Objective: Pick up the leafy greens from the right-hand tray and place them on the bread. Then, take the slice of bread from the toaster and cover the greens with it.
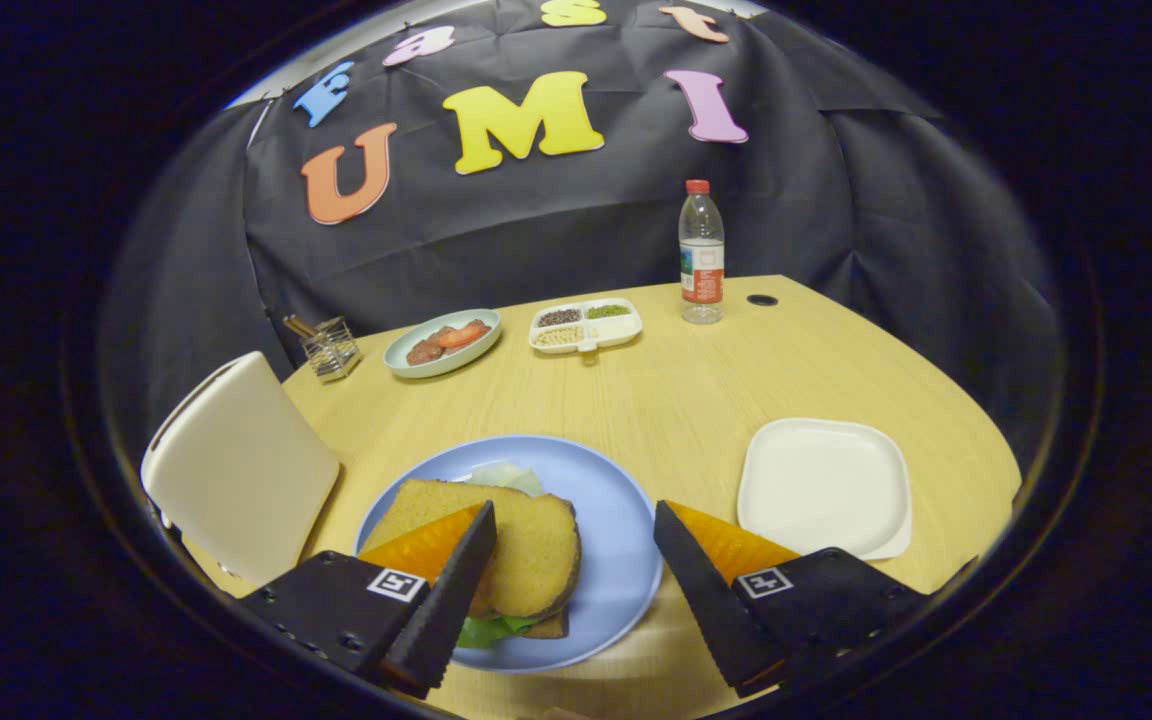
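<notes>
A blue plate (pixel 616 520) lies just ahead of my fingers. On it sits a slice of bread (pixel 526 545) laid over leafy greens (pixel 484 630), with another slice underneath; pale green leaf (pixel 506 476) also pokes out behind the bread. My gripper (pixel 576 580) is open, its left finger (pixel 456 590) over the bread's near-left edge and its right finger (pixel 706 590) past the plate's right rim. Nothing is between them. The white toaster (pixel 241 465) stands to the left of the plate. The white square tray (pixel 824 487) on the right is bare.
At the table's back stand a pale green plate with red slices (pixel 443 342), a white divided dish of seeds (pixel 586 325), a water bottle (pixel 701 255) and a small glass holder (pixel 330 347). A dark hole (pixel 762 300) sits near the bottle.
</notes>
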### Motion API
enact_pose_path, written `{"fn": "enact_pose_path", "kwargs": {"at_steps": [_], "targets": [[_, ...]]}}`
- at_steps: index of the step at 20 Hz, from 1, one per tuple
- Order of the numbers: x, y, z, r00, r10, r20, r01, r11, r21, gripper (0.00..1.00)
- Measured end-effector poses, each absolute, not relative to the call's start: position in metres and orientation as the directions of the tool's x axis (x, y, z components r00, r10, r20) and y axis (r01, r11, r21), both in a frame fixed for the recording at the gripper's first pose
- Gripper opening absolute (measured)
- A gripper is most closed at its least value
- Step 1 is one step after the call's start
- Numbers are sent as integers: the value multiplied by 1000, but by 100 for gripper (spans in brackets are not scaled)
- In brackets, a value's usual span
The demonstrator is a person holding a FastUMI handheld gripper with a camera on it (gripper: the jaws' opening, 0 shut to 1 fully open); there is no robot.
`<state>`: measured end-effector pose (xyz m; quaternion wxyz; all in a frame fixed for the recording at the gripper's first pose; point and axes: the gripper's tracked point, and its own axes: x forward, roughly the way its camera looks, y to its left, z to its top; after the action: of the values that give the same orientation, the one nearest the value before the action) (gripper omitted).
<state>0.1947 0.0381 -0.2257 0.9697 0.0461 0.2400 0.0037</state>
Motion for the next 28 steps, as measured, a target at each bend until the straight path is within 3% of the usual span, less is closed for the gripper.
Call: {"fn": "enact_pose_path", "kwargs": {"at_steps": [7,15,19,28], "targets": [[139,52,-144,941,45,-334,-12,995,100,96],[55,79,-14,993,108,-55,-106,994,38,96],[16,71,34,996,64,59,-61,997,-48,96],[-22,62,48,988,4,157,4,999,-47,95]]}}
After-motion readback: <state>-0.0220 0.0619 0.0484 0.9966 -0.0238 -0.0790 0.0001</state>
